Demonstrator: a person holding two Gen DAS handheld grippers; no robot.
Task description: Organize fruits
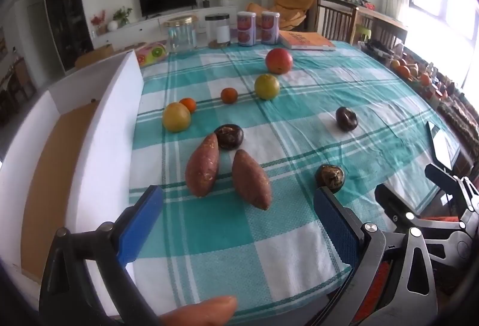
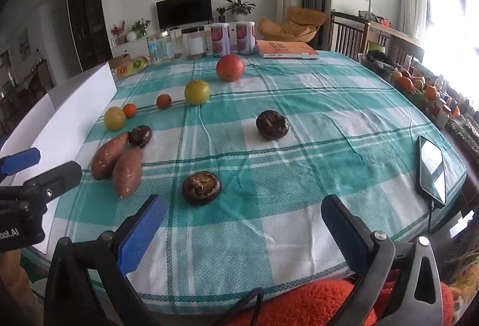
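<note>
Fruit lies scattered on a teal-checked tablecloth (image 1: 299,122). Two sweet potatoes (image 1: 202,165) (image 2: 127,173) lie near the front left, a dark round fruit (image 1: 230,136) touching their far end. Two more dark fruits (image 1: 330,177) (image 2: 271,124) sit further right. Behind are two yellow-green fruits (image 1: 176,117) (image 1: 267,86), two small oranges (image 1: 229,95) (image 2: 129,110) and a red fruit (image 1: 278,60) (image 2: 230,67). My left gripper (image 1: 239,203) stands open over the near sweet potato, holding nothing. My right gripper (image 2: 242,212) is open and empty, just short of the nearest dark fruit (image 2: 202,187).
A white open box (image 1: 113,128) with a brown floor stands along the table's left edge. Jars (image 1: 181,34), two cans (image 1: 257,28) and an orange book (image 1: 307,41) line the far edge. A phone (image 2: 431,168) with a cable lies at the right edge.
</note>
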